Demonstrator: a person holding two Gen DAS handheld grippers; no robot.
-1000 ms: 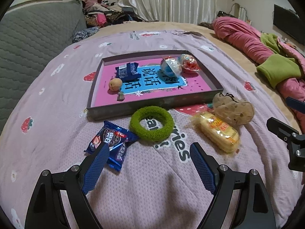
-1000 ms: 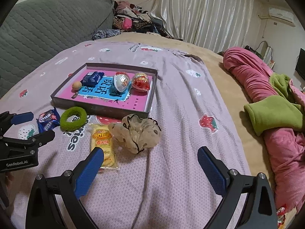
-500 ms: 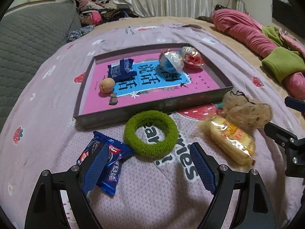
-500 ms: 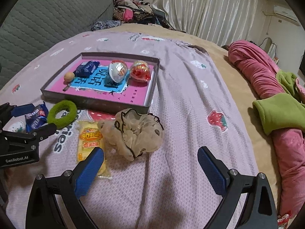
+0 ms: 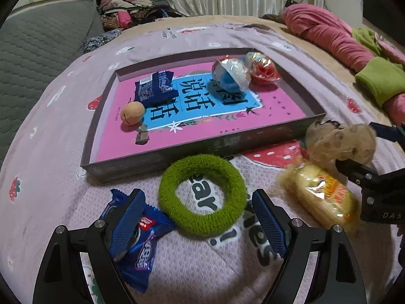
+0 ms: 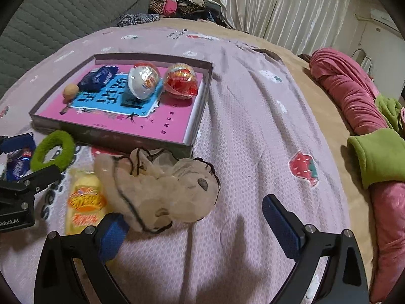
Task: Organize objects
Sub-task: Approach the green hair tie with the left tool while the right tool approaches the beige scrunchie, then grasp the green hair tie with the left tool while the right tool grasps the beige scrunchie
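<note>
On the bed's lilac cover (image 5: 50,131) lies a shallow tray (image 5: 202,149) holding a blue packet (image 5: 155,87), a small round ball (image 5: 132,112) and two wrapped capsule eggs (image 5: 231,74). In front of the tray lie a green ring (image 5: 202,193), a blue biscuit packet (image 5: 141,243), a yellow snack pack (image 5: 321,197) and a beige dotted scrunchie (image 6: 162,192). The left hand-held gripper (image 5: 200,225) is released, jaws wide, one over the biscuit packet, the green ring between them, untouched. The right hand-held gripper (image 6: 197,228) is released, jaws apart just before the scrunchie, gripping nothing.
</note>
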